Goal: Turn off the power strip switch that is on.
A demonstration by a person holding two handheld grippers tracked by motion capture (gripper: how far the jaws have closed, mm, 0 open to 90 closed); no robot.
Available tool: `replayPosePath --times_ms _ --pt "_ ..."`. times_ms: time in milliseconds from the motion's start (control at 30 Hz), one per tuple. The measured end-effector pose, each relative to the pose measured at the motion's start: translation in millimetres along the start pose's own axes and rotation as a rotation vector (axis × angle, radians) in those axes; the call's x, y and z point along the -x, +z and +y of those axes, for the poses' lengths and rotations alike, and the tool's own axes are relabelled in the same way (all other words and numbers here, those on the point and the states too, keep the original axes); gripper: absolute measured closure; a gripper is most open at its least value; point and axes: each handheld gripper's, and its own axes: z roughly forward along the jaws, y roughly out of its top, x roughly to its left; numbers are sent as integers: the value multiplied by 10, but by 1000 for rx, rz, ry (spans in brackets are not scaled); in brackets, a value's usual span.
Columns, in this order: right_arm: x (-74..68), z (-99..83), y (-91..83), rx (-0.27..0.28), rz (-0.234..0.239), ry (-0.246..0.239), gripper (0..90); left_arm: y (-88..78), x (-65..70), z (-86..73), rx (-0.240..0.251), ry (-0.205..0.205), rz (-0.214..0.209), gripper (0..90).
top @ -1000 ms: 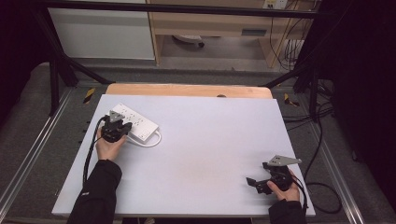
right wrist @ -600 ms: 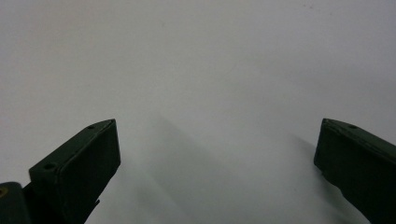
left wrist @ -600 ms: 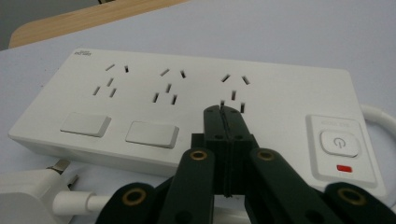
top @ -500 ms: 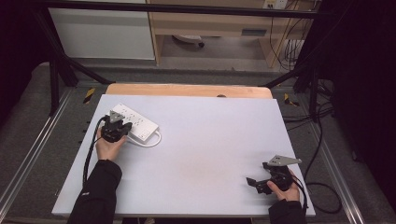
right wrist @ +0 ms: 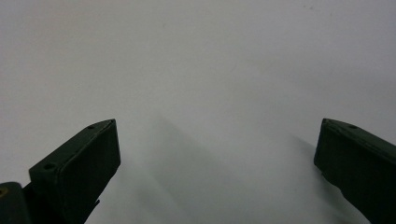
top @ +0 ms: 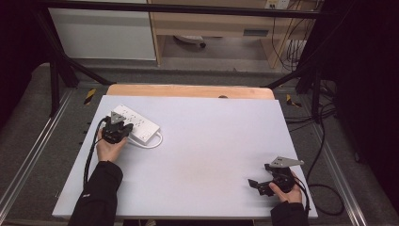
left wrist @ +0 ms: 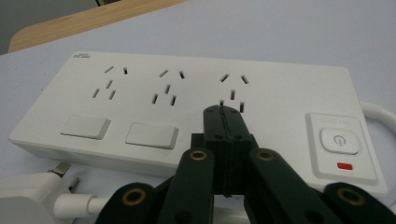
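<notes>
Left gripper (top: 116, 128) over near edge of power strip (top: 139, 123), jaws pressed fully together, nothing between them, tips poised at strip's third socket group (left wrist: 232, 91). Strip lies near desk's (top: 211, 141) far-left corner, white plug (left wrist: 28, 198) and cord just beside its near side. Right gripper (top: 263, 184) at near-right corner, close to edge, jaws spread wide, holding nothing. Broad bare desk surface between both grippers.

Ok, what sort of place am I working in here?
Most likely a lab or recording workspace, not a home. A plain white table stands inside a black metal frame, loose cables trail on the grey floor, and a white power strip lies on the tabletop.
</notes>
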Motion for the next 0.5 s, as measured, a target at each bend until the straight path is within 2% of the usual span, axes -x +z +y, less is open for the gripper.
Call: replayPosePath --times_ms 267,333,500 --pt "-3 -1 -1 3 1 2 10 3 1 -5 4 10 1 900" --pt "-1 0 -3 3 1 0 10 3 -13 -7 5 -9 -8 900" --pt "-3 0 -2 3 0 2 10 4 -12 -7 5 -7 -5 900"
